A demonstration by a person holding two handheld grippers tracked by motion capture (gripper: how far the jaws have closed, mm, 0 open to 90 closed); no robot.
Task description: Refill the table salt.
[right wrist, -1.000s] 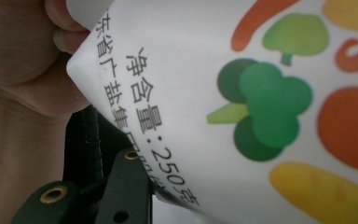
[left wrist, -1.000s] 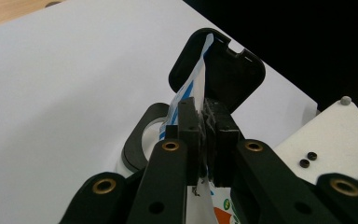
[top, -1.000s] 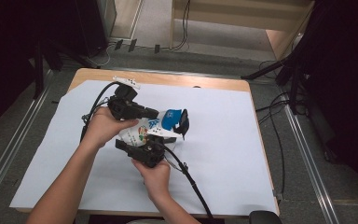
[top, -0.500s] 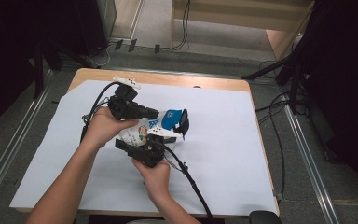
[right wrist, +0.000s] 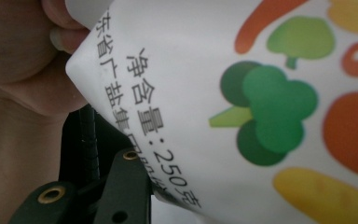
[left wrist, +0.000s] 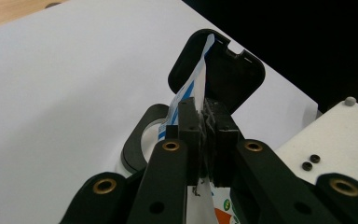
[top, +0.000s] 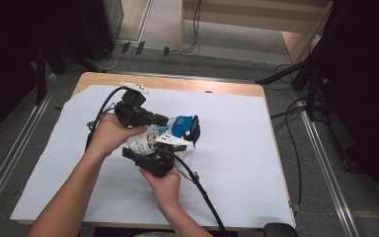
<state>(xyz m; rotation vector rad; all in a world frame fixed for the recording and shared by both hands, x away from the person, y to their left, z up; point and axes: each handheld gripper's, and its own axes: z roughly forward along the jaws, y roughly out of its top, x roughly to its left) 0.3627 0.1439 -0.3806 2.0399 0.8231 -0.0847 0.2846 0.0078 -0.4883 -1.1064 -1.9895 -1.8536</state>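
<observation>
A wooden tabletop [top: 217, 87] carries a wide white sheet [top: 237, 163], and over the middle of that sheet a person holds a two-jaw tool in each hand. Between the tools hangs a white pouch [top: 150, 140] printed with vegetables and blue markings, lifted off the sheet, so it seems both tools are steadying it together, perhaps to open it or pull at its top.

The left gripper [top: 164, 120] comes in from the far side and points toward the pouch's upper end. In the left gripper view its jaws are clenched flat on the thin edge of the pouch [left wrist: 200, 88], with no gap between them. Just beyond stands an open black clip [left wrist: 223, 70], its hinged lid up, with the blue and white edge rising against it; the clip probably belongs at the pouch's mouth, though its purpose is only a guess.

The right gripper [top: 170, 148] sits on the near side, held from below by the right hand [top: 165, 187]. Its own view looks onto the printed face of the pouch [right wrist: 261, 102] at very close range, with a thumb pressed to the corner; whether these jaws are clenched or released I cannot tell
</observation>
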